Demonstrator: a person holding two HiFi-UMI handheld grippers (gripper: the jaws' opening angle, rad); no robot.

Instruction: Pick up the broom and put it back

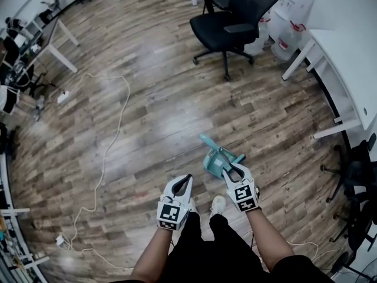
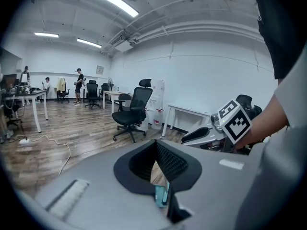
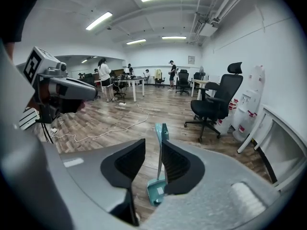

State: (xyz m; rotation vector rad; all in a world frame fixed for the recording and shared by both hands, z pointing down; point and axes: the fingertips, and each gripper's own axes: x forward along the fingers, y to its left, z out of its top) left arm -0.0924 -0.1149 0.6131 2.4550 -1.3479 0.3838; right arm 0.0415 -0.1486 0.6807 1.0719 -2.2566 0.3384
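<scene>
1. At the far left, a white cable (image 1: pixel 121 111) trails in loops over the wooden floor (image 1: pixel 165 99). It lies well apart from both tools and plays no part in the job.
2. The left gripper (image 1: pixel 184 181) hangs low in front of the person's legs. In the left gripper view its dark pads meet at the tips and nothing is pinched between them, so it is closed and empty. It contributes nothing to the pickup at this point.
3. The broom (image 1: pixel 219 159), a teal one, stands on the floor just ahead of the person's feet. Its head is down on the boards and its thin handle rises toward the right-hand tool.
4. The right gripper (image 1: pixel 234 168) sits right over the broom. In the right gripper view its jaws stand partly apart and the handle runs up between them. The handle is close against the right-hand pad, with a clear gap to the other pad, so I judge it bracketed but not clamped.
5. Further right and back are a black office chair (image 1: pixel 232 19) and a white desk (image 1: pixel 347 58).
6. The task looks barely begun: the approach is made and the broom remains on the floor. Clamping the handle, lifting and carrying it back remain; its storage place is not visible.
</scene>
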